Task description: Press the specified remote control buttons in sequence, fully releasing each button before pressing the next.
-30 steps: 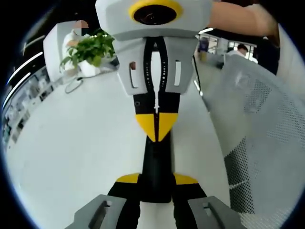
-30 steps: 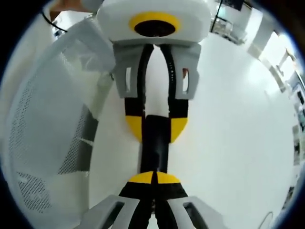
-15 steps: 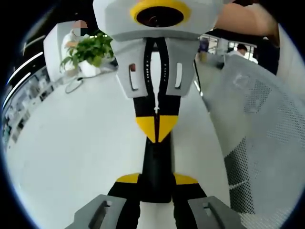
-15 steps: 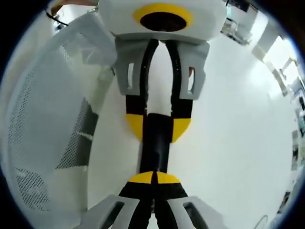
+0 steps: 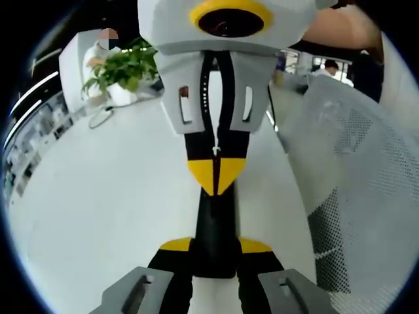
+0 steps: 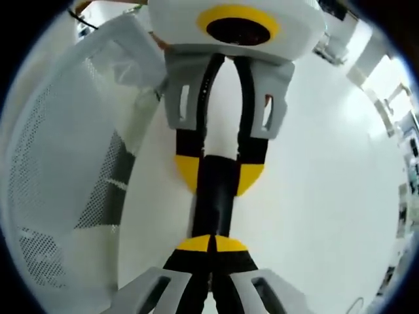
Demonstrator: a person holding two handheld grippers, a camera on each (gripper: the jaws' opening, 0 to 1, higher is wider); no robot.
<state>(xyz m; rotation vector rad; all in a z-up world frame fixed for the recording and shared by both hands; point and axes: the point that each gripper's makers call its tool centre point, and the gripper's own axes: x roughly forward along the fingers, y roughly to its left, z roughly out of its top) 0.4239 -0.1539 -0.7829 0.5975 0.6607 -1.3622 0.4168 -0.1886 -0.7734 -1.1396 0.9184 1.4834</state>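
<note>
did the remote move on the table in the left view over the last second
No. The remote sits at the same place against the table, clamped at both ends by the left hand-held gripper and right hand-held gripper.

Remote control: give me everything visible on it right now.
The remote control is a slim black bar with a smooth look, seen lengthwise. No buttons can be made out. The left gripper clamps it between yellow-tipped jaws over the white table. The right gripper, jaws closed, meets its face with its tip. Whether it presses is unclear.

You have a white table under everything — a potted green plant stands at its far edge, a thin cable looped just beside it. A white mesh chair back rises alongside the table.
</note>
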